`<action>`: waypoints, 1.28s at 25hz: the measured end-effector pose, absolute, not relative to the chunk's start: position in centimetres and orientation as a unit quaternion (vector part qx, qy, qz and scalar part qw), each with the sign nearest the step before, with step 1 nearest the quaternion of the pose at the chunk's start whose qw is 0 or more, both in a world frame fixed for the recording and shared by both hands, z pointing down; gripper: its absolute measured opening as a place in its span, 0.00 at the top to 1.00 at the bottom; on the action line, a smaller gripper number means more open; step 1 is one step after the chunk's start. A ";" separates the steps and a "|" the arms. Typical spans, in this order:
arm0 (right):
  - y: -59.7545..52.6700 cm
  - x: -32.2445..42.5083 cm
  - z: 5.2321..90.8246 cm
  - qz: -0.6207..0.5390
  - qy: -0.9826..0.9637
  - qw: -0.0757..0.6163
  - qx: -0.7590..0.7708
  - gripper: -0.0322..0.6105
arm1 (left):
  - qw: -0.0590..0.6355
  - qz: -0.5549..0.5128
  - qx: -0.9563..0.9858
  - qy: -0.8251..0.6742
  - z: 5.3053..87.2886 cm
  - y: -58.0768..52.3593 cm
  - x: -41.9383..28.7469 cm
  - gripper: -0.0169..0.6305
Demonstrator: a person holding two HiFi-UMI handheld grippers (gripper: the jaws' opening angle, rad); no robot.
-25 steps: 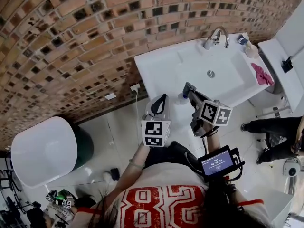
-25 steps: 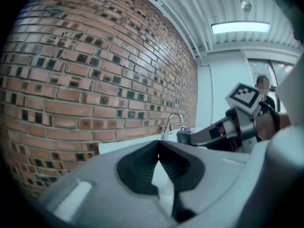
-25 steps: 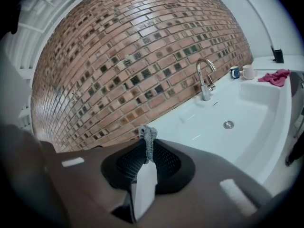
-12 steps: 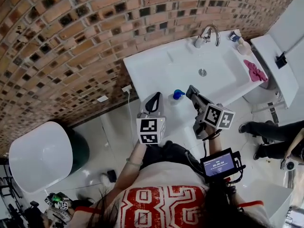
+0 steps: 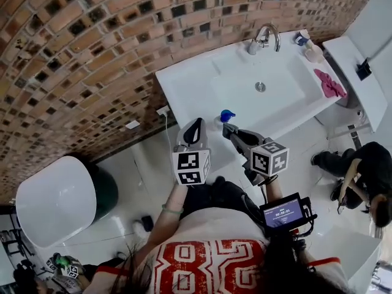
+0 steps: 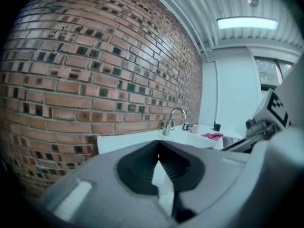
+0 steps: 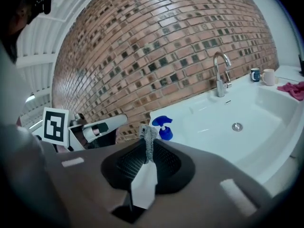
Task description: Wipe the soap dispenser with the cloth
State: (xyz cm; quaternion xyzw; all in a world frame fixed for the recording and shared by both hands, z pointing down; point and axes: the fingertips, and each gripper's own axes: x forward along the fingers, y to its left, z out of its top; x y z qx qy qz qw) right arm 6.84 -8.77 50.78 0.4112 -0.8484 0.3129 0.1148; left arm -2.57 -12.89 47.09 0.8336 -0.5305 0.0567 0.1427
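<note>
Cloth [image 7: 146, 133] — grey, pinched by right gripper [image 7: 147, 148] — near blue-topped soap dispenser [image 7: 163, 127].

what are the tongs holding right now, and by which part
The right tongs pinch a grey cloth at their tips, with only a small bunched end showing above them. The left tongs are shut on nothing.
</note>
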 end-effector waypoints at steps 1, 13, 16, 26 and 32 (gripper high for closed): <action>-8.9 6.4 51.3 0.309 -0.849 0.125 0.410 0.88 | 0.143 0.059 0.833 -0.532 47.1 -12.7 -2.7 0.97; -10.7 4.5 55.2 0.299 -0.837 0.176 0.424 0.88 | 0.138 0.091 0.825 -0.541 48.3 -10.3 -4.3 0.97; -10.5 6.4 55.4 0.309 -0.826 0.166 0.441 0.88 | 0.142 0.091 0.823 -0.542 48.5 -10.4 -4.4 0.97; -10.9 11.8 56.1 0.328 -0.792 0.141 0.495 0.88 | 0.132 0.094 0.823 -0.545 48.8 -11.0 -4.5 0.97; -9.4 7.9 56.8 0.322 -0.819 0.153 0.450 0.88 | 0.142 0.095 0.816 -0.553 48.9 -11.2 -5.2 0.97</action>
